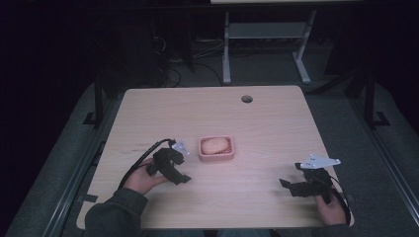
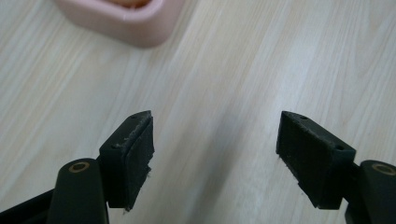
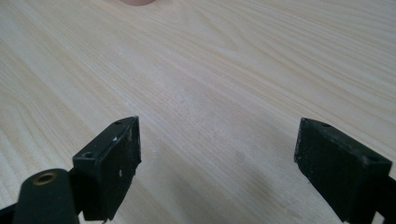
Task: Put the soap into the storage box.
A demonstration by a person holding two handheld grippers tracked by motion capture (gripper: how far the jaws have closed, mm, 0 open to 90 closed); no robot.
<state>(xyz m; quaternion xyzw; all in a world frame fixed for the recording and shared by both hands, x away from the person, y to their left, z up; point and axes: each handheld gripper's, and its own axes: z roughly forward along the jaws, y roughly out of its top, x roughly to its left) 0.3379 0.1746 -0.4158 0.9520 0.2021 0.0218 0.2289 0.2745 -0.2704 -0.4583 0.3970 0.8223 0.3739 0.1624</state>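
Note:
A small pink dish [image 1: 216, 148] sits near the middle of the wooden table [image 1: 267, 123], with a pale orange rounded item [image 1: 215, 145] in it. My left gripper [image 1: 182, 170] rests low over the table just left of the dish, held by a hand. In the left gripper view it [image 2: 215, 147] is open with bare wood between the pads, and the pink dish [image 2: 121, 21] lies ahead at the upper left. My right gripper [image 1: 291, 187] is near the front right corner. Its own view shows it [image 3: 217, 161] open over bare wood.
A round cable hole [image 1: 247, 98] is in the table near the far edge. Beyond the table stands a grey metal frame [image 1: 267, 44] on a dark floor. Cables trail from both grippers toward the front edge.

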